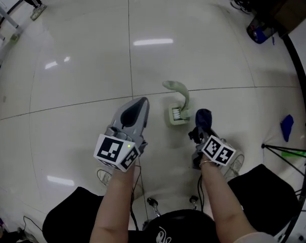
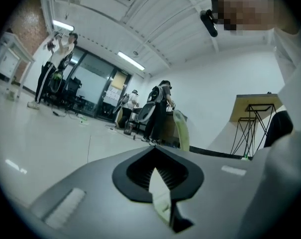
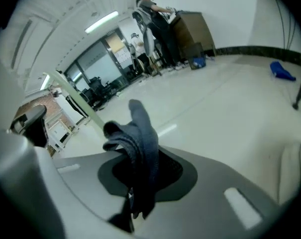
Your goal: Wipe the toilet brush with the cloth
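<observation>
On the floor ahead stands a pale green toilet brush with a curved handle, its head in a small square holder. My left gripper is shut and holds nothing; it hovers to the left of the brush. In the left gripper view the brush handle rises just beyond the shut left gripper. My right gripper is shut on a dark blue cloth, just right of the holder. The cloth hangs bunched out of the right gripper, with the handle slanting to its left.
A blue object lies on the floor at the right, near a black stand with green legs. A blue bag and dark furniture sit far right. Several people stand in the distance. The person's shoes show below the grippers.
</observation>
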A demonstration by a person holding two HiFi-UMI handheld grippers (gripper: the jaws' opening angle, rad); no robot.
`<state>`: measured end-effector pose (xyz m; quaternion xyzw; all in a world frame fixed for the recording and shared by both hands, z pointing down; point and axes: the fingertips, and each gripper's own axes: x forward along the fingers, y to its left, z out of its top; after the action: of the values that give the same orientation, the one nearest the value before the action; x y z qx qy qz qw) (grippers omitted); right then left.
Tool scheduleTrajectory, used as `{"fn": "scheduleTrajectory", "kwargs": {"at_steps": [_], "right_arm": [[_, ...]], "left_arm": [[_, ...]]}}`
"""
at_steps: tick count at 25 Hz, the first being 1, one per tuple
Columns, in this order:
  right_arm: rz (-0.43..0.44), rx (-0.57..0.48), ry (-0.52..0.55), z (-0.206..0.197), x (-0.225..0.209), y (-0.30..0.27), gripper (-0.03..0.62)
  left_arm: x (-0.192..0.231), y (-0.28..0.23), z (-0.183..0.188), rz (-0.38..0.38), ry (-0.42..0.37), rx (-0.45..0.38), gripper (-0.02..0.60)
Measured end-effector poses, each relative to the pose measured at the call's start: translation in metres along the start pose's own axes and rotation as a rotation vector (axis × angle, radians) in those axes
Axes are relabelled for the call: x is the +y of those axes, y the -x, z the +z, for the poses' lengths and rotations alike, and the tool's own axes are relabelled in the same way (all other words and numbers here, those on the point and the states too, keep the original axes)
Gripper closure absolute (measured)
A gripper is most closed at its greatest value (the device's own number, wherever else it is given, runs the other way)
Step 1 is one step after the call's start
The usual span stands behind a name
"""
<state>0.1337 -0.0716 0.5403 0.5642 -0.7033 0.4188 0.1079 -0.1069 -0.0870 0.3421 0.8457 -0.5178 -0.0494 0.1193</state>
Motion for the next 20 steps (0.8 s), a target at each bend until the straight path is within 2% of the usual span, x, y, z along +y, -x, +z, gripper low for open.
{"fn": "scheduleTrajectory", "kwargs": {"at_steps": [3, 6, 9, 13, 16, 20], "right_arm": [[0.125, -0.133, 0.149, 0.083, 0.045, 0.021, 0.526], [0.312, -0.222, 0.314, 0.145, 0.119, 0.051, 0.527], [0.510, -0.275, 0.408, 0.183, 0.193, 0.087, 0.527], [0.740, -0.233, 0.423, 0.194, 0.263, 0.114, 0.528], [0.788, -0.166, 0.456, 0.183, 0.282, 0.108, 0.527], [0.745, -0.103, 0.428, 0.172, 0.269, 0.086, 0.526]], "left_arm": [[-0.006, -0.012, 0.061, -0.016, -0.077, -0.067, 0.575], [-0.021, -0.021, 0.099, -0.052, -0.137, -0.090, 0.575], [-0.038, -0.033, 0.106, -0.102, -0.157, -0.052, 0.575], [-0.042, -0.045, 0.089, -0.130, -0.130, 0.031, 0.575], [-0.041, -0.046, 0.081, -0.136, -0.108, 0.047, 0.575], [-0.044, -0.046, 0.081, -0.157, -0.093, 0.031, 0.575]]}}
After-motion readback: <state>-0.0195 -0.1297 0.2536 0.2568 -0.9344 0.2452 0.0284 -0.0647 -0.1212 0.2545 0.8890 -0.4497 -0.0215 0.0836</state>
